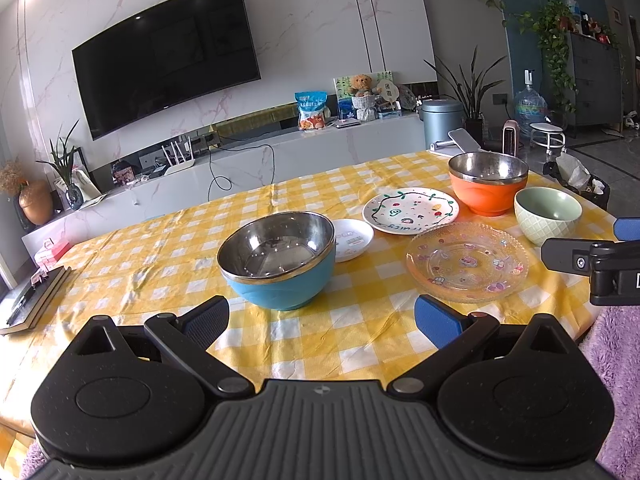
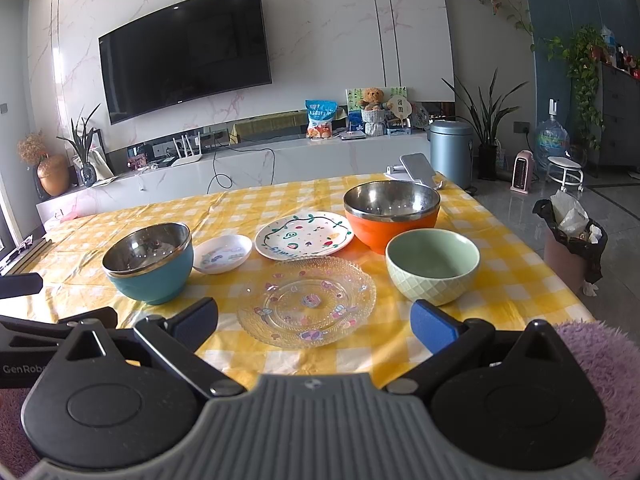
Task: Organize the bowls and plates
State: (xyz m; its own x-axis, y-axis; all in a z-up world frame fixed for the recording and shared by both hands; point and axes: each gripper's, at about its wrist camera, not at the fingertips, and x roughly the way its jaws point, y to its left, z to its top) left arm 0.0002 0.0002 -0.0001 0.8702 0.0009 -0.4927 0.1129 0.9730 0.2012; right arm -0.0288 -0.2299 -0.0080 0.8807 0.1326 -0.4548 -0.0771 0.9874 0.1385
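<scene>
On the yellow checked tablecloth (image 1: 168,264) stand a blue steel-lined bowl (image 1: 278,266) (image 2: 150,262), a small white dish (image 1: 354,238) (image 2: 222,254), a painted white plate (image 1: 410,210) (image 2: 304,236), an orange steel-lined bowl (image 1: 488,182) (image 2: 392,214), a green ceramic bowl (image 1: 548,214) (image 2: 432,266) and a clear glass plate (image 1: 466,262) (image 2: 306,302). My left gripper (image 1: 322,316) is open and empty, just in front of the blue bowl. My right gripper (image 2: 314,322) is open and empty, at the near edge of the glass plate; it also shows at the right edge of the left wrist view (image 1: 592,256).
A phone stand (image 2: 416,168) sits at the table's far edge. Notebooks (image 1: 32,300) lie at the table's left end. A bin with a black bag (image 2: 572,240) stands on the floor to the right. A TV wall and low cabinet are behind the table.
</scene>
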